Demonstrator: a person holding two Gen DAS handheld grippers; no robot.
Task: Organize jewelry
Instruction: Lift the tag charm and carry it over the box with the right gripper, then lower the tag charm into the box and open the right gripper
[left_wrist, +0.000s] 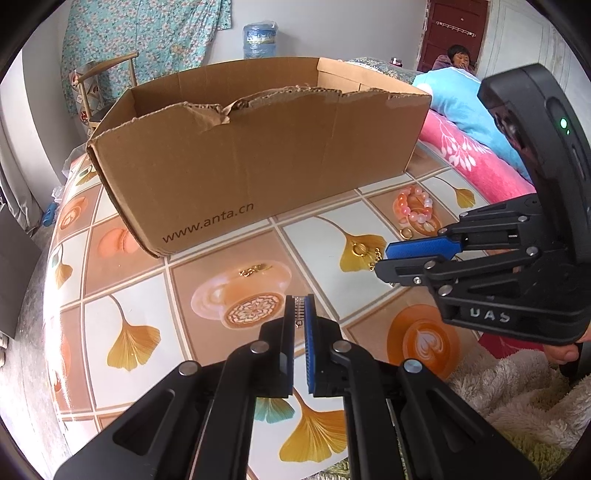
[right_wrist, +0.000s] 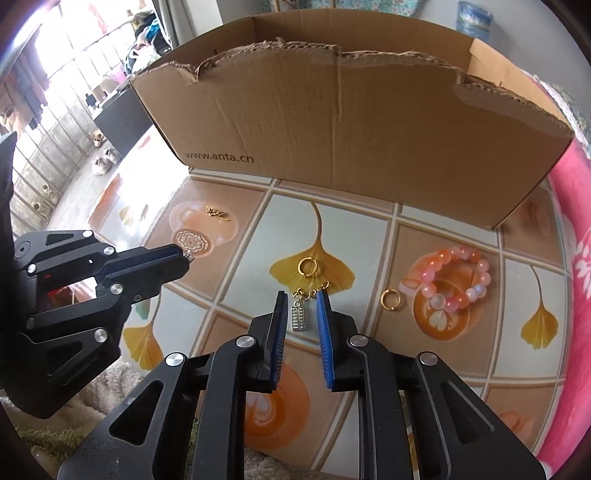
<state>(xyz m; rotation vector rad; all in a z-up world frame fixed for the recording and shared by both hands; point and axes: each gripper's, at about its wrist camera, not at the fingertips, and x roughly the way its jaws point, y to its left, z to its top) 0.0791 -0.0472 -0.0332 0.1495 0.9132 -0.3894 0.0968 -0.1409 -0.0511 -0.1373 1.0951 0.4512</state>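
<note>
1. the left tool (left_wrist: 300, 300) is clenched on a small silver spring-like charm (left_wrist: 299, 309), pinched between its fingertips and held above the tiled-pattern surface (left_wrist: 207, 373).
2. the right tool (right_wrist: 301, 295) is released, its blue pads (right_wrist: 322, 314) spread to either side of a silver abacus pendant (right_wrist: 299, 318) that lies on the surface; the pads are apart from it.
3. a short gold chain (right_wrist: 312, 288) runs from the pendant's top toward a gold ring (right_wrist: 307, 266) lying on the ginkgo-leaf print.
4. a second gold ring (right_wrist: 391, 298) lies just beside a pink beaded bracelet (right_wrist: 458, 284), to the right of the pendant.
5. a small gold chain piece (right_wrist: 217, 212) lies farther left, near the cardboard box (right_wrist: 351, 122).
6. the box stands open-topped at the back of the surface, with a torn upper edge and "www.anta.cn" printed on its side.
</note>
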